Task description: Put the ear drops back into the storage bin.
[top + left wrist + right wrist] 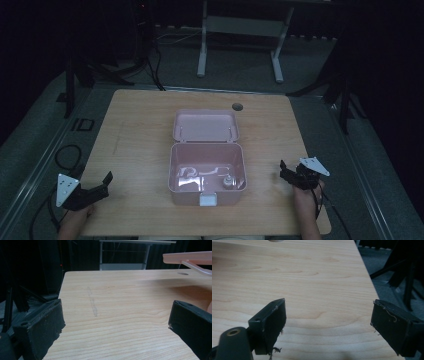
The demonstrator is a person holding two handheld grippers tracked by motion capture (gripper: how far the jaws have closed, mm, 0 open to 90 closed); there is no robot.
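Black frayed-padded tools (328, 322) over grained wooden table (312, 277)

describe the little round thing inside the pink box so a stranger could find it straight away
Start at the wooden table and find the open pink box at its middle, lid laid back. Look in the box's near right corner: a small pale bottle-like object stands there. The white curly item lying left of it is flat; this one is compact and rounded.

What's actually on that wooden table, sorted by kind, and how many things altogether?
Pink box, lid open: 1
Small white items inside the box, too dim to identify: at least 2
Black hand-held grippers, left gripper and right gripper, both open and holding nothing: 2
Total: at least 5
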